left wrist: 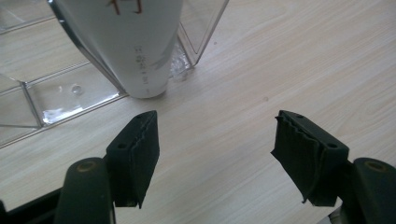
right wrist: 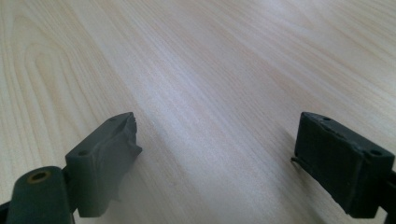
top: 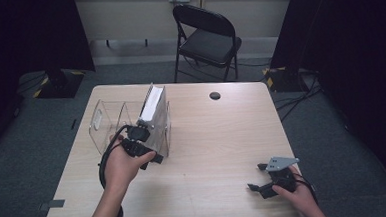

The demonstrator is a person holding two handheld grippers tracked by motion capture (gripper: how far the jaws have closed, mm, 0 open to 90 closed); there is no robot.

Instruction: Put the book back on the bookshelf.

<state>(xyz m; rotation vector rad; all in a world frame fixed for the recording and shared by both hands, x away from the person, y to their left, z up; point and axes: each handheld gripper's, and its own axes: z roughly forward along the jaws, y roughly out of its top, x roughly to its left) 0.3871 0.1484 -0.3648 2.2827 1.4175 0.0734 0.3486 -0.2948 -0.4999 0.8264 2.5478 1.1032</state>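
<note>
Beside the clear plastic organizer holding a white tube, my left gripper hovers, jaws spread, pinching nothing; my right gripper rests spread on the pale wooden table.

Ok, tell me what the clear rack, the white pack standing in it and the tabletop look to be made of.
Clear rack: probably acrylic or similar hard plastic, glossy; you see the table through its walls and its edges catch the light. White pack: smooth, faintly shiny, with printed marks, perhaps plastic film or coated paper; hard to say which. Tabletop: pale wood grain, matte, likely laminate rather than solid wood.

White tube standing in clear rack, black fingers apart over wooden table
</note>
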